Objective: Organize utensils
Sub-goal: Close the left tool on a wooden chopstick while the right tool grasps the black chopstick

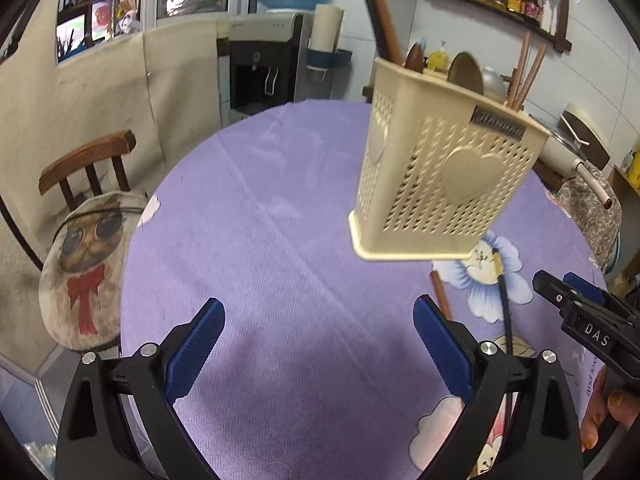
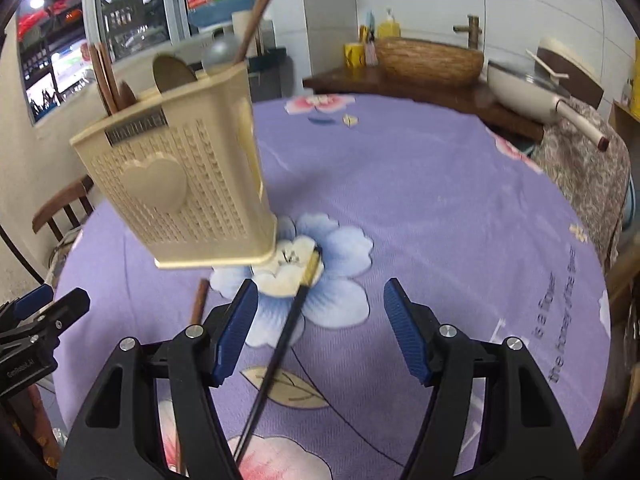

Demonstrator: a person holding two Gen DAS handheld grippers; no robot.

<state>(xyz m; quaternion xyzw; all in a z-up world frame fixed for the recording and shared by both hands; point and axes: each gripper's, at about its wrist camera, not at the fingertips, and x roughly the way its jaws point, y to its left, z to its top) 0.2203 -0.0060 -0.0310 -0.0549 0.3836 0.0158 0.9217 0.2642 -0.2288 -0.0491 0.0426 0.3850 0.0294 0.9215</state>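
Right gripper point(image 2: 318, 328): blue-padded jaws spread wide, nothing between the pads. A thin black chopstick with a pale gold tip point(image 2: 280, 344) lies on the purple floral tablecloth point(image 2: 440, 208), running under the left pad toward 12 o'clock; a brown wooden stick point(image 2: 199, 300) lies at 10 o'clock. The cream perforated plastic utensil holder with a heart relief point(image 2: 180, 188) stands at 11 o'clock, already holding wooden spoons and chopsticks.

Left gripper point(image 1: 318, 344): jaws likewise spread, empty; holder at 1 o'clock.

Risks, judged: the chopstick is off-centre, so closing may flick or roll it; a thin rod may pivot in the pads; reaching could knock the light holder over.
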